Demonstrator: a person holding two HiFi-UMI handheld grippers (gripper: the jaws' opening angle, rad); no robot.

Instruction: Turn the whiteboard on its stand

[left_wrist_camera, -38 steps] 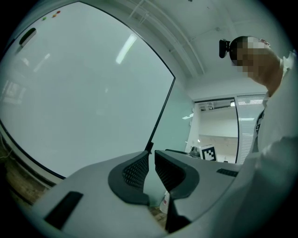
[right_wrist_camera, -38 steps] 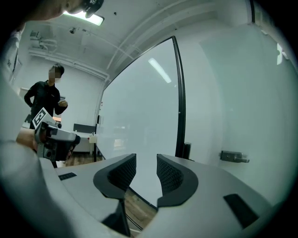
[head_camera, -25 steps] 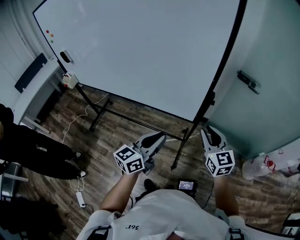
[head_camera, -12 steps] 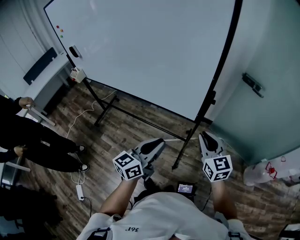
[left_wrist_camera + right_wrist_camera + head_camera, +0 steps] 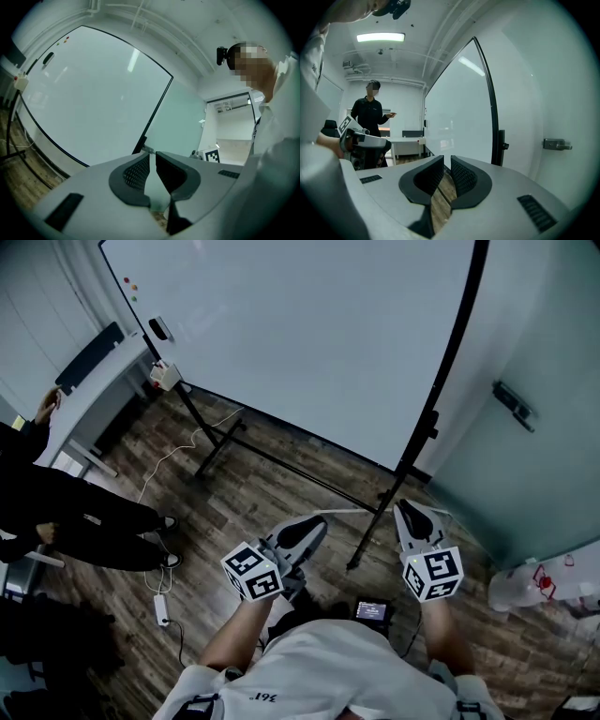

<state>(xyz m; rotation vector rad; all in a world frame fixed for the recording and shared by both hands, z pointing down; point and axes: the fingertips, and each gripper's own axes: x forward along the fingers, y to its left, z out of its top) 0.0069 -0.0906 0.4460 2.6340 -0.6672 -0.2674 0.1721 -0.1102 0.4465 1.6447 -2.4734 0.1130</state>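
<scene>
Left hand-held gripper (image 5: 309, 527) and right hand-held gripper (image 5: 409, 512) backed off the whiteboard (image 5: 309, 334).

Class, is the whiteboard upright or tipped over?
Upright: the whiteboard stands in its stand, feet on the floor.

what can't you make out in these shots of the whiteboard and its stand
- Head view: the top of the whiteboard is cut off by the upper edge.
- All views: the clamp on the post is too small to tell whether it's locked.
- Head view: the screen on the floor is too small to read.
</scene>
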